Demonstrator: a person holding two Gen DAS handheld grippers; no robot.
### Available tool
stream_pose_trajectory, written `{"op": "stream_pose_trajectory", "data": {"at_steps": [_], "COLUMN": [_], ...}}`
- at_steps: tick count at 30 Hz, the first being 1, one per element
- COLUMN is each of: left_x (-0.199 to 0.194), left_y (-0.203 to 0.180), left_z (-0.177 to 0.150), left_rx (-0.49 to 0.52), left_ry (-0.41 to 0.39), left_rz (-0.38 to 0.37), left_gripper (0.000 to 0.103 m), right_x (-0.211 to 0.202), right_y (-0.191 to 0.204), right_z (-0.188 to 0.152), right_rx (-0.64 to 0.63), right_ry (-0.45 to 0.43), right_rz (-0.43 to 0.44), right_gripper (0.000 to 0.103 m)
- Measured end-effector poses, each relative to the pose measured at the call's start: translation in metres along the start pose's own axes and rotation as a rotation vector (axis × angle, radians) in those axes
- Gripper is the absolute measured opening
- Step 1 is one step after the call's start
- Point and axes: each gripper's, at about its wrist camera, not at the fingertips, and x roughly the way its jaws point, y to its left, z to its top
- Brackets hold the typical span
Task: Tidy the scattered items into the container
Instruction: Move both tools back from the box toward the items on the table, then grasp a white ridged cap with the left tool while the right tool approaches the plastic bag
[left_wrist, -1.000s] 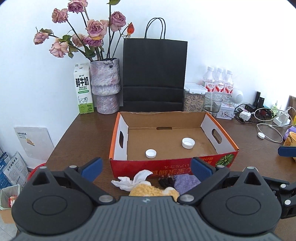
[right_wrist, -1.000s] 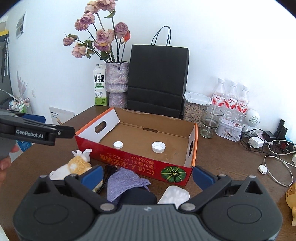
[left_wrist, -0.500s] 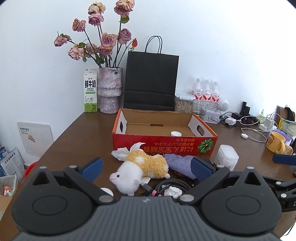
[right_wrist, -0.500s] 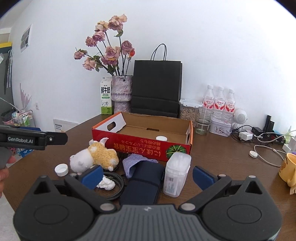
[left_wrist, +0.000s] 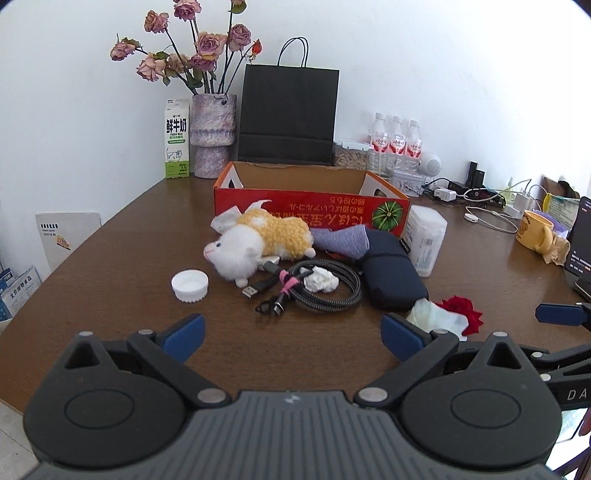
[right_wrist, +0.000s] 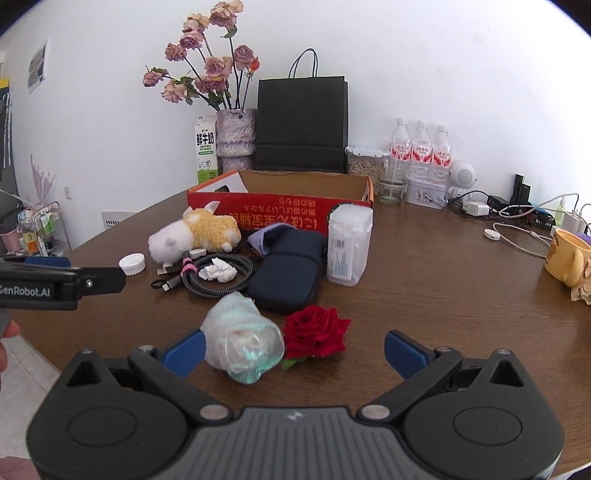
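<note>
A red cardboard box (left_wrist: 310, 212) (right_wrist: 280, 208) stands mid-table. Before it lie a yellow-white plush toy (left_wrist: 258, 243) (right_wrist: 192, 232), a white bottle cap (left_wrist: 189, 285) (right_wrist: 132, 263), a coiled cable (left_wrist: 317, 286) (right_wrist: 214, 277) with a crumpled tissue (left_wrist: 320, 279), a purple cloth (left_wrist: 343, 238), a dark pouch (left_wrist: 391, 275) (right_wrist: 290, 266), a clear swab box (left_wrist: 424, 240) (right_wrist: 349, 243), a rolled plastic bag (right_wrist: 242, 338) and a red rose (right_wrist: 316, 330) (left_wrist: 461, 312). My left gripper (left_wrist: 291, 334) is open and empty, short of the cable. My right gripper (right_wrist: 295, 347) is open, just behind the bag and rose.
A flower vase (left_wrist: 214, 134), milk carton (left_wrist: 176, 142), black paper bag (left_wrist: 288, 116) and water bottles (left_wrist: 395, 140) line the back wall. A yellow mug (right_wrist: 567, 260), chargers and cables (right_wrist: 517, 218) crowd the right side. The table's near edge is close below both grippers.
Both grippers have pulled back from the box and dropped lower. The scattered items in front of the box have come into full view; the box interior is now hidden.
</note>
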Motion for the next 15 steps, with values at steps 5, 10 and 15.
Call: {"op": "stream_pose_trajectory", "data": {"at_steps": [5,10,15], "left_x": [-0.002,-0.001,0.006], "left_y": [-0.009,-0.02,-0.032], "left_z": [-0.019,-0.032,-0.041], "left_rx": [0.024,0.033,0.052], "left_ry": [0.032,0.054,0.083], "left_rz": [-0.012,-0.036,-0.05], "left_gripper": [0.103,0.103,0.103], "right_x": [-0.002,-0.003,-0.001], "right_y": [0.001,0.001,-0.007], "right_z": [-0.017,-0.025,-0.028], "right_rx": [-0.015,-0.024,-0.015], "right_ry": [0.028,0.031,0.035], "right_rz": [-0.017,-0.018,-0.031], "right_gripper": [0.103,0.103,0.103]}}
